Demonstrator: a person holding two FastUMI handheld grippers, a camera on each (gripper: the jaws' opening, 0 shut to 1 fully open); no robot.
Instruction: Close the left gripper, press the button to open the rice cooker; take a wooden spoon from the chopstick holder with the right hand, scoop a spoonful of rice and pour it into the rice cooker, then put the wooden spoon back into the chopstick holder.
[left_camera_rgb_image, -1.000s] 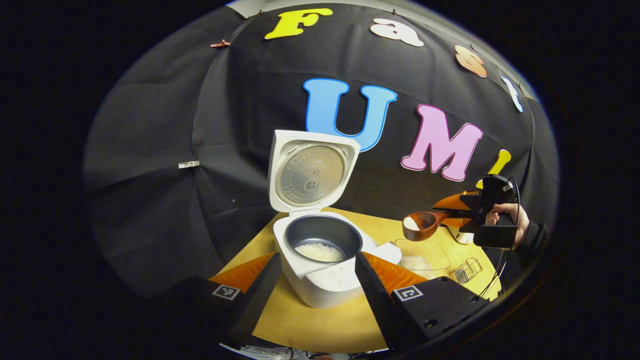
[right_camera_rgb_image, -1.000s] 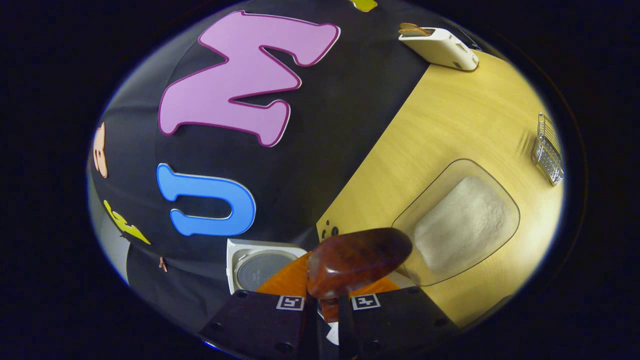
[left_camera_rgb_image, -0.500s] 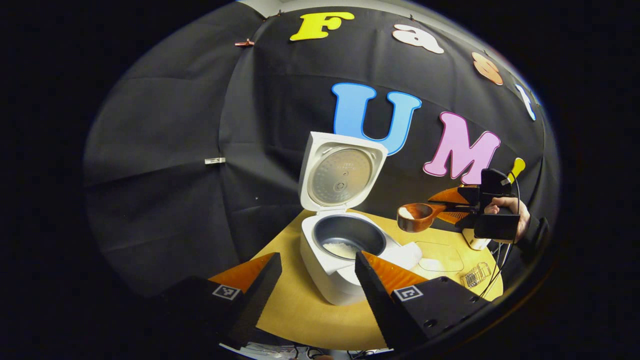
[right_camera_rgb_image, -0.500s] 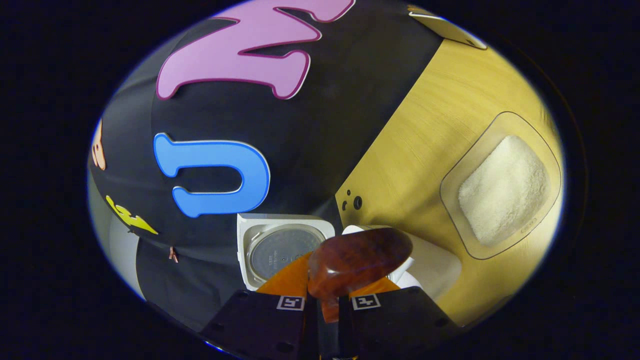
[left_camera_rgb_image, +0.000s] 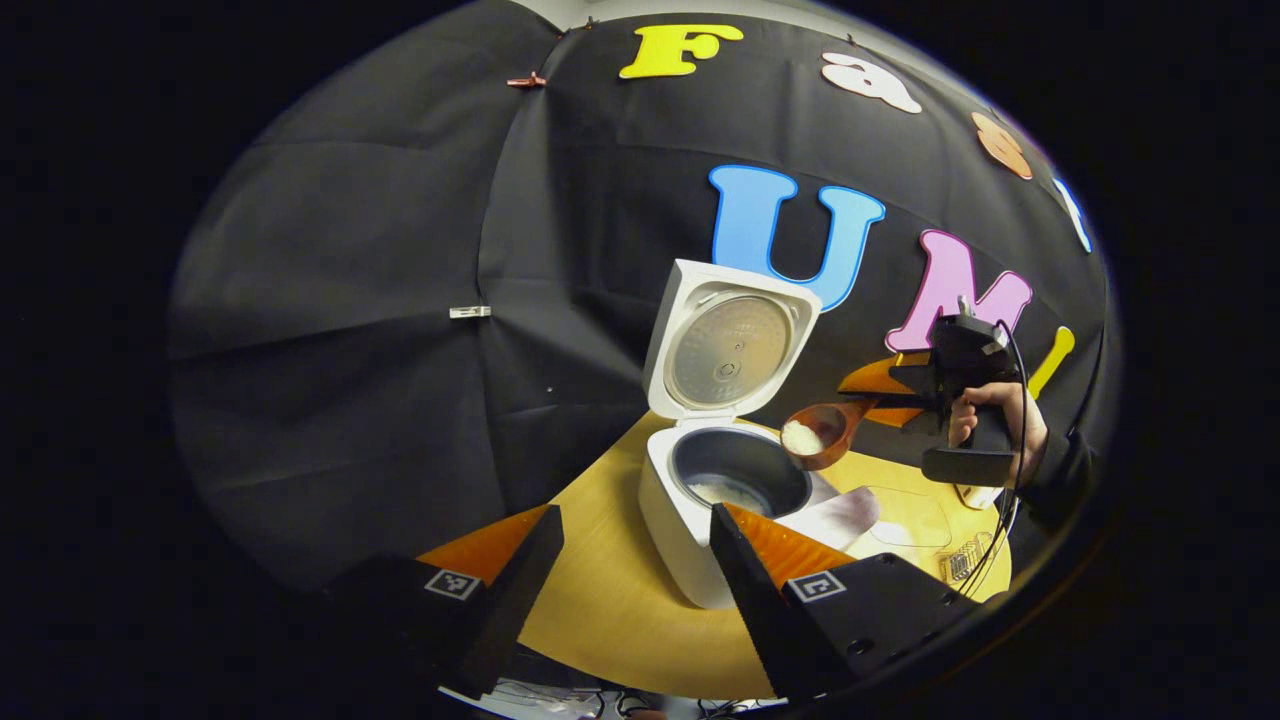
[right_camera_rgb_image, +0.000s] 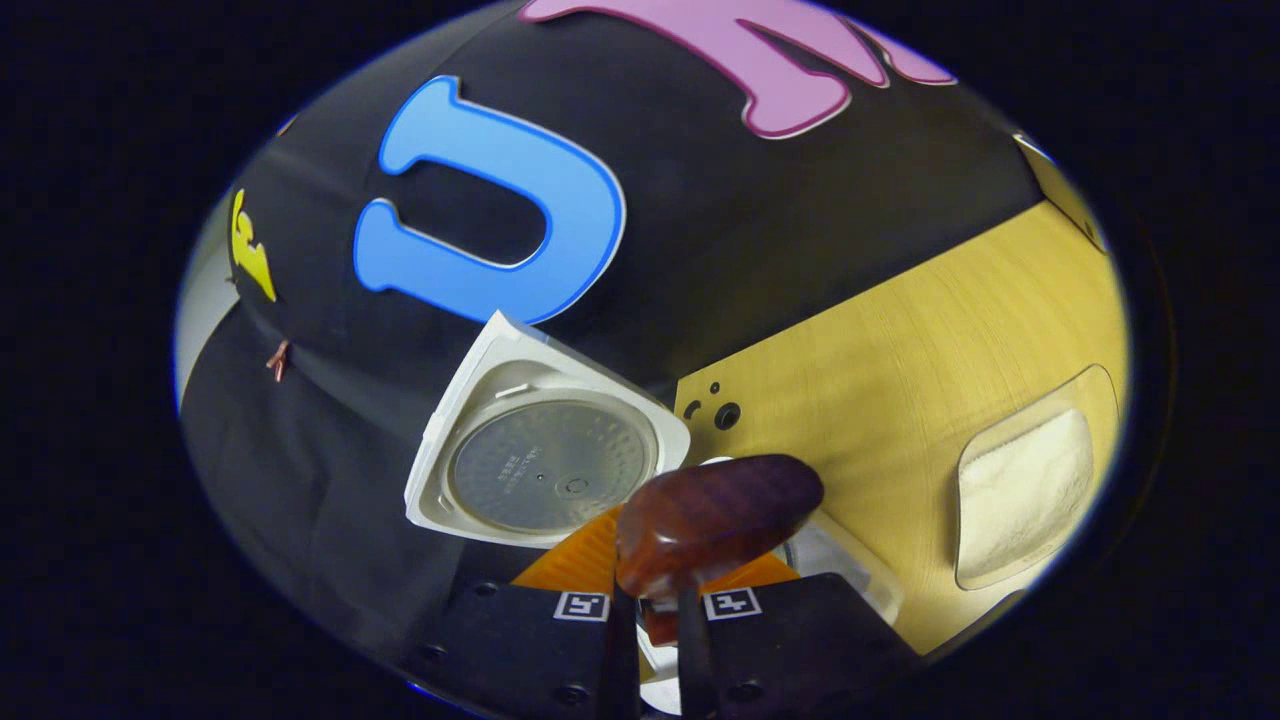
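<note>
The wooden table (left_camera_rgb_image: 610, 610) carried the white rice cooker (left_camera_rgb_image: 680, 530) near its back edge, lid (left_camera_rgb_image: 728, 345) standing upright against the wall and the dark inner pot (left_camera_rgb_image: 742, 470) open, a little rice lying in its bottom. The left gripper (left_camera_rgb_image: 636, 540) hung in front of the cooker with its fingers spread apart and nothing between them. The right gripper (right_camera_rgb_image: 650, 625), held by a hand (left_camera_rgb_image: 1000, 425), pinched the wooden spoon (right_camera_rgb_image: 715, 520) by its handle, its rice-filled bowl just over the pot's right rim, while a clear tray of rice (right_camera_rgb_image: 1025, 490) lay well apart near the table's right edge.
</note>
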